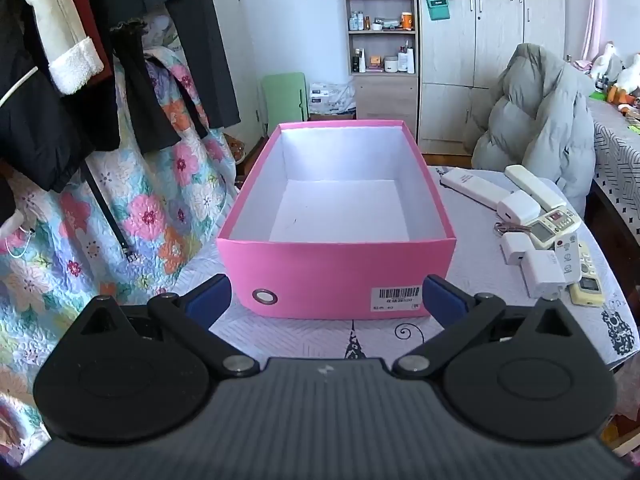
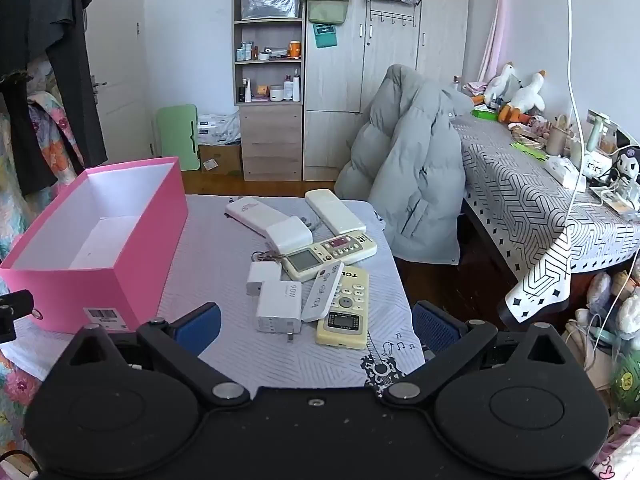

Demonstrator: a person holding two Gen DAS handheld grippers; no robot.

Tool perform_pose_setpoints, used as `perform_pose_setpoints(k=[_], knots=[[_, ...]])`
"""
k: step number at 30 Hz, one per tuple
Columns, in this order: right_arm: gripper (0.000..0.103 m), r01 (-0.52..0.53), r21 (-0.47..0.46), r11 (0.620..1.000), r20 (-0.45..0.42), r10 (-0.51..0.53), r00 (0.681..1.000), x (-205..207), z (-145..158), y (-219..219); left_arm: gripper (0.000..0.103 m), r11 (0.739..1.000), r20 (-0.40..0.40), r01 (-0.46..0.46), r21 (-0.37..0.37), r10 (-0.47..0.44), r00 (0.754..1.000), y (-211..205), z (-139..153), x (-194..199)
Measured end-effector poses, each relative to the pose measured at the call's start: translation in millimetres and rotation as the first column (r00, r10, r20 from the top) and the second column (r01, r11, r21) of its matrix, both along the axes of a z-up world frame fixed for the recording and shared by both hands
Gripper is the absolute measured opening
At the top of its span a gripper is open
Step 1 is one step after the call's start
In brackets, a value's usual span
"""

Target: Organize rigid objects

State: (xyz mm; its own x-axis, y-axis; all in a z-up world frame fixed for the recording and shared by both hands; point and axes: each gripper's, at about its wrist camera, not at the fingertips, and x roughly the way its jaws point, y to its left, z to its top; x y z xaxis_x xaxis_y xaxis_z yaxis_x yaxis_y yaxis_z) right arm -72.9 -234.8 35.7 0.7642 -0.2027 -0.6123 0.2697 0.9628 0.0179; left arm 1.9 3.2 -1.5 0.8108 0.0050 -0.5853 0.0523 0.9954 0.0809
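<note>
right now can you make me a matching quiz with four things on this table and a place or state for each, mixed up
Things
1. pink box
2. TCL remote
3. 100W charger
4. left gripper

Places or states
A. open, facing the box's barcode end
B. lid off, nothing inside
C. yellowish, nearest the table's front edge in the pile
D. white, prongs pointing at the camera, left of the slim white remote

Pairs: 1-B, 2-C, 3-D, 4-A
</note>
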Motion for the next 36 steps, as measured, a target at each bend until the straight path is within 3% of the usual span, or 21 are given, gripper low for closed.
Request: perform_pose_setpoints(k=[18, 36], knots=[[0.103, 0.001, -0.002, 1.0, -0.015, -0.001, 1.0, -3.0, -2.6, -1.9, 0.103, 0.999, -0.005, 0.03, 0.042, -0.029, 1.0, -4.4, -2.2, -2.7], [0.103, -0.009, 0.002, 1.0, -0.027, 0.009, 1.0, 2.9, -8.0, 2.6, 0.103, 0.999, -0.021, 0.03, 0.026, -0.03, 0.999, -2.9, -6.0, 1.4]])
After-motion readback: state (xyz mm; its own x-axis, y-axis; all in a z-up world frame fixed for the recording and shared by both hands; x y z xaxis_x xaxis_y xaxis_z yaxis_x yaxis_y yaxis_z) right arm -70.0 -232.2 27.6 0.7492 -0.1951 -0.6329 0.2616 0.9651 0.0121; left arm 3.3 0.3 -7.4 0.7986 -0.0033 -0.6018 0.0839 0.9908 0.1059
